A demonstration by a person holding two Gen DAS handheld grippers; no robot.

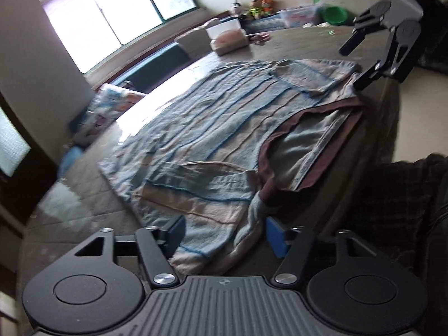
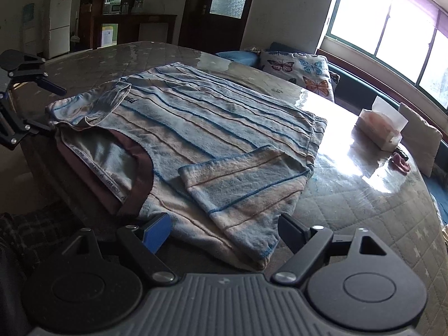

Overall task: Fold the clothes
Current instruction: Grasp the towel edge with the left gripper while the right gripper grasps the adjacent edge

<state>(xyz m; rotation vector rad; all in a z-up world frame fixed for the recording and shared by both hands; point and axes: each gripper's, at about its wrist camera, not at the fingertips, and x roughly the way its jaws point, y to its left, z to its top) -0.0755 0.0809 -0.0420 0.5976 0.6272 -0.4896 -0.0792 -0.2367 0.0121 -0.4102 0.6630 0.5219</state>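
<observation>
Jaws of the left gripper (image 1: 225,235) stand about half apart. The end of a folded sleeve (image 1: 196,193) lies between the blue pads (image 1: 275,238), and no firm pinch on it shows. In the right wrist view the left gripper (image 2: 51,109) sits at the shirt's shoulder corner, with one finger on each side of the cloth edge.

The right gripper (image 2: 224,233) stands wide. Its fingers straddle the near edge of the shirt (image 2: 210,117), and the other folded sleeve (image 2: 240,184) lies just ahead of them. The pads do not press the cloth. In the left wrist view the right gripper (image 1: 355,64) hangs at the opposite shoulder corner, fingers spread.

The shirt (image 1: 210,117) is striped light blue and beige and lies flat on the desk (image 2: 350,210). Both sleeves are folded in over the body. The neck opening (image 2: 112,154), trimmed in maroon, lies at the desk edge between the two grippers. The long axis runs from that opening across the desk to the hem (image 2: 316,137) on the window side.

The desk carries a quilted, star-printed cover under a glossy clear sheet. A tissue box (image 2: 380,128) and a small pink item (image 2: 400,165) stand well apart from the shirt, beyond the hem. A butterfly pillow (image 2: 299,70) lies on the bench past the far edge, below the window (image 2: 392,19).
</observation>
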